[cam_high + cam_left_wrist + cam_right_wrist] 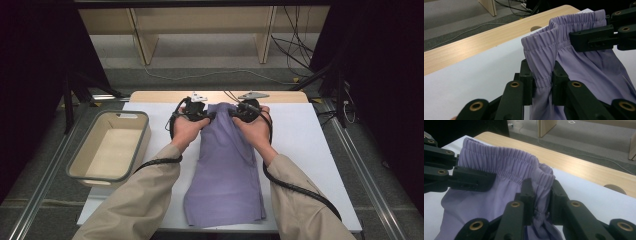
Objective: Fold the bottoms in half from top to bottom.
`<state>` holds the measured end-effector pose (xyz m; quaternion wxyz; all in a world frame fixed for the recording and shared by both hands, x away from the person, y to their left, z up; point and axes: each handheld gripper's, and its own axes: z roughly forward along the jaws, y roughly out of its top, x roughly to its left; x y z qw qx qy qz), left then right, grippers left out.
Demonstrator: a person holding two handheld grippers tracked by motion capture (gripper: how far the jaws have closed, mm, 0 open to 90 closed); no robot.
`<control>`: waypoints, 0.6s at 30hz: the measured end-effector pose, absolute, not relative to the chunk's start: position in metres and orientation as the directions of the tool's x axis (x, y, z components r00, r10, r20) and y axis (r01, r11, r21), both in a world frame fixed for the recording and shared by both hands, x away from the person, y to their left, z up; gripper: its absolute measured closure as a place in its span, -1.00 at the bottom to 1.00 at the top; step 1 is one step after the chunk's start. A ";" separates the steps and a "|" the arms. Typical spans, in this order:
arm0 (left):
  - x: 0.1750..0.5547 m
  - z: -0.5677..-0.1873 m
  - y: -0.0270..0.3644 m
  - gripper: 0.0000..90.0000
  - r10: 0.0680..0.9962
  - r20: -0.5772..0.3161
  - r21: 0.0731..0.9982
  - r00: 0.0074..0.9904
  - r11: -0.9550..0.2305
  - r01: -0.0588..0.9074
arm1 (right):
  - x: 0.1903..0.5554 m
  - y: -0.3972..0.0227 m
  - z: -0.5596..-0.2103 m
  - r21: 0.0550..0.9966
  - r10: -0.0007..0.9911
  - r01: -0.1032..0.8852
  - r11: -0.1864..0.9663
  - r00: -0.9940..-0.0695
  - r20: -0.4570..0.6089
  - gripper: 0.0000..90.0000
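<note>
On the white table lie lilac shorts (227,170), waistband gathered.

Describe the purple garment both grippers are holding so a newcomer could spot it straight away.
On the white sheet covering the table, between the person's forearms, lies a lilac garment. Its gathered elastic waistband sits at the far end, pinched by the left gripper and right gripper. It is the only cloth there; the grey bin stands left.

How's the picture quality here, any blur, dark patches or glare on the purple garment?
High view: soft and grainy, both sides black, purple garment evenly lit without glare. Left gripper view: waistband gathers sharp, near jaws slightly soft. Right gripper view: dimmer, garment shadowed below the left gripper.
</note>
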<state>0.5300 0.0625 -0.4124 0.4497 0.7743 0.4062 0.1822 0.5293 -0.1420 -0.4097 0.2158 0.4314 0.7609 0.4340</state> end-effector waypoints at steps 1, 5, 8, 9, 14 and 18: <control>0.530 -0.412 0.063 0.67 0.794 -0.082 0.848 0.603 -0.262 0.460 | 0.529 -0.142 -0.409 0.848 0.845 0.468 0.250 -0.533 0.045 0.72; 0.531 -0.411 0.063 0.67 0.789 -0.066 0.855 0.610 -0.271 0.443 | 0.530 -0.140 -0.407 0.854 0.848 0.457 0.250 -0.529 0.035 0.71; 0.532 -0.410 0.063 0.67 0.790 -0.062 0.858 0.610 -0.270 0.437 | 0.530 -0.140 -0.406 0.857 0.849 0.451 0.250 -0.528 0.031 0.71; 0.532 -0.409 0.063 0.68 0.789 -0.058 0.858 0.611 -0.273 0.435 | 0.530 -0.140 -0.405 0.858 0.849 0.450 0.247 -0.527 0.032 0.72; 0.533 -0.405 0.063 0.68 0.788 -0.052 0.863 0.613 -0.274 0.425 | 0.530 -0.140 -0.402 0.863 0.850 0.439 0.248 -0.526 0.024 0.71; 0.534 -0.402 0.064 0.67 0.790 -0.067 0.866 0.609 -0.257 0.429 | 0.530 -0.140 -0.399 0.869 0.853 0.432 0.242 -0.522 0.021 0.72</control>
